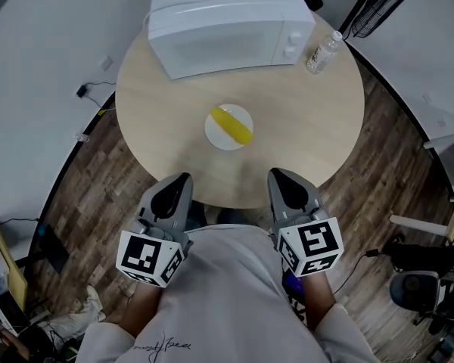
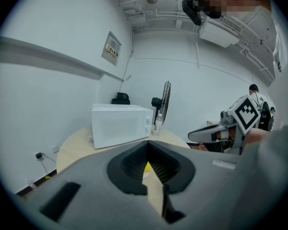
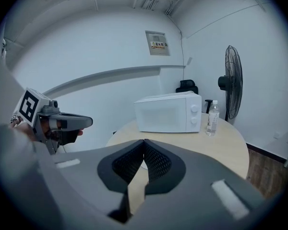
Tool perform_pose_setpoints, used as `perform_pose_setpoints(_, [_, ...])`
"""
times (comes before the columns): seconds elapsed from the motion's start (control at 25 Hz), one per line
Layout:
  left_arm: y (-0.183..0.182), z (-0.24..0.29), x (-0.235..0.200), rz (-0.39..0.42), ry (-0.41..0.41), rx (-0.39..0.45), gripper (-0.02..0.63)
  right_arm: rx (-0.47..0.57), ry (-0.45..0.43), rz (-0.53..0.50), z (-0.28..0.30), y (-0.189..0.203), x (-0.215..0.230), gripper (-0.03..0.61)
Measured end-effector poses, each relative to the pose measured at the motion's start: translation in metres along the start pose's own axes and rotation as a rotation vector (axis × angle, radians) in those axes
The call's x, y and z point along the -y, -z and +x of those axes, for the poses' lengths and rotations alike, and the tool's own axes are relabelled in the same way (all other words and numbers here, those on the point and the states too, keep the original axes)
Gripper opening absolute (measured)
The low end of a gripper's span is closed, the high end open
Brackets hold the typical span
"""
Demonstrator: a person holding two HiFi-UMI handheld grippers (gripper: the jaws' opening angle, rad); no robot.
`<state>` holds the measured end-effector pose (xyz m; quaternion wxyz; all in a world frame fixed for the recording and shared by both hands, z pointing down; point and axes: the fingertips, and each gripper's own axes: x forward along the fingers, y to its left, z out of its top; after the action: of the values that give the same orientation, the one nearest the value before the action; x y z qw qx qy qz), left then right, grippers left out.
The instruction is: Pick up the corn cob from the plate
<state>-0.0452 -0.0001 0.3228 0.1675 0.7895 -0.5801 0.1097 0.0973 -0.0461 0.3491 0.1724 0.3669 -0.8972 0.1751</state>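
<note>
— Yellow corn cob [image 1: 231,125] lies slanted on the white plate [image 1: 219,138], in the middle of the round wooden table [image 1: 166,97]. Nothing touches it.

— Where are the two tools?

— Low down, by the near edge of the table, close to the person's tummy. The left gripper [image 1: 185,177] and the right gripper [image 1: 275,173] sit side by side with a gap between them. Both point forward at the table and tip down a bit. They are well apart from the plate.

— Are they holding something?

— No. Both are pinched closed, tips together, with nothing in them.

— So what could go wrong?

— I think closed tips would only bump the corn. It is round, so it could roll off the plate. The jaws need to spread first.

— Anything else?

— The plate looks light. A push from the side could slide it across the table. A grab near one end could let the cob tip and drop. The white microwave [image 1: 227,29] and the bottle [image 1: 323,51] stand far at the back, so I don't think they get in the way.
</note>
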Motion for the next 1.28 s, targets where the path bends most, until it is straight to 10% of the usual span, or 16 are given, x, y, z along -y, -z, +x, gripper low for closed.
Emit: perform_pose_setpoints(1.28, [0.008, 0.026, -0.021, -0.058, 0.013, -0.040, -0.003, -0.098, -0.149, -0.065, 0.071, -0.011, 0.005, 0.048])
